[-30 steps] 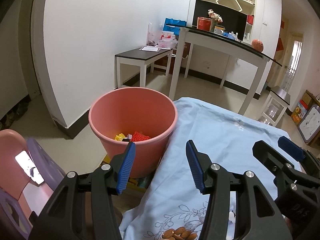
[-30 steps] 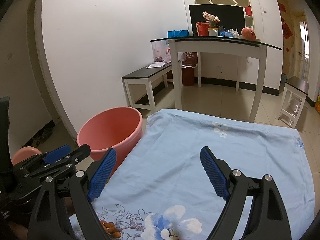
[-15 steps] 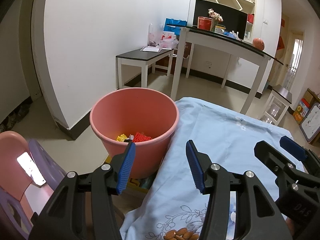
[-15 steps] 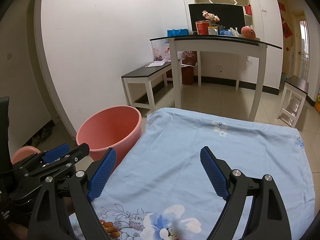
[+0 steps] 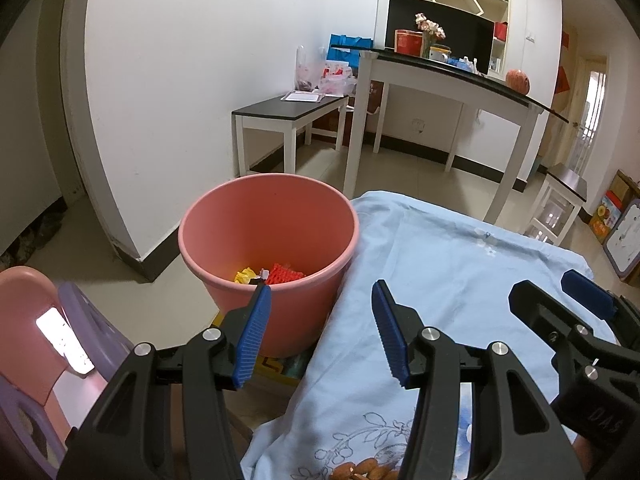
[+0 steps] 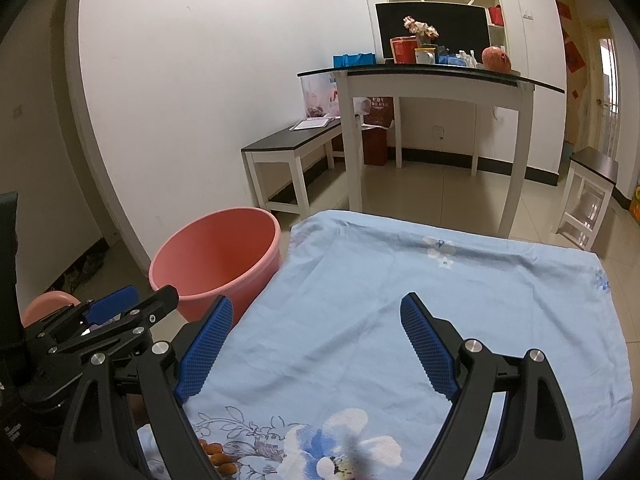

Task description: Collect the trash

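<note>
Here, a round pink plastic bucket (image 5: 268, 236) touches smooth blue cloth (image 5: 440, 280).

A table under a pale blue floral cloth (image 6: 420, 308) fills the foreground; a few brown nuts (image 5: 362, 469) lie on the cloth at its near edge; the rest of the cloth shows bare; a pink bucket (image 5: 268, 248) stands just beside the table's left edge.
</note>
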The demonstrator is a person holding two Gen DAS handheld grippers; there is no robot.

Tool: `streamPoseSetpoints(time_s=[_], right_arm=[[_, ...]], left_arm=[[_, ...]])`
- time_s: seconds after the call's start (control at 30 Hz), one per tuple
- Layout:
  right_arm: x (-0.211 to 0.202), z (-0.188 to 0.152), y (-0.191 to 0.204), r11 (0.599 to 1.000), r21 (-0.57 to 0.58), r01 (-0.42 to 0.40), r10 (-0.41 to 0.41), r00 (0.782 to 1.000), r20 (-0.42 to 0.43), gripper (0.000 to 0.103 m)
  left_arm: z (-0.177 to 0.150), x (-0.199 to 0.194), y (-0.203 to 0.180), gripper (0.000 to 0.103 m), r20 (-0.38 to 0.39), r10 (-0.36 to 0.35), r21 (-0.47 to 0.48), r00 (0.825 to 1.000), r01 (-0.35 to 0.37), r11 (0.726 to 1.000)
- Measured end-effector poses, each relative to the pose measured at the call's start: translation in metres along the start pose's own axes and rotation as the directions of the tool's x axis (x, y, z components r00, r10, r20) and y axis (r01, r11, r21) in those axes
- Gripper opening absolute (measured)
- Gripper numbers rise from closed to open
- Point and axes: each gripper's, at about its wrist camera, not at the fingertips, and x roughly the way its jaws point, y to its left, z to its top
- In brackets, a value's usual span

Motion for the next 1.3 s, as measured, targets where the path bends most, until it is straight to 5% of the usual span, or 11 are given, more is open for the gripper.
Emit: streamPoseSetpoints(time_s=[0.73,1.3], right_arm=[[0.002,-0.001,-0.003,1.000,0.010,0.001,-0.001,1.000,-0.010,0.084],[0.007,-0.007,-0.006,1.000,0.023,0.007,-0.007,1.000,-0.019,0.084]], left_arm=[[-0.002,0.003,-0.003,0.053,-0.001,0.006,0.009,1.000,-0.006,1.000],[-0.001,0.010,0.047,0.053,0.001,0.019,0.027,1.000,-0.019,0.999]])
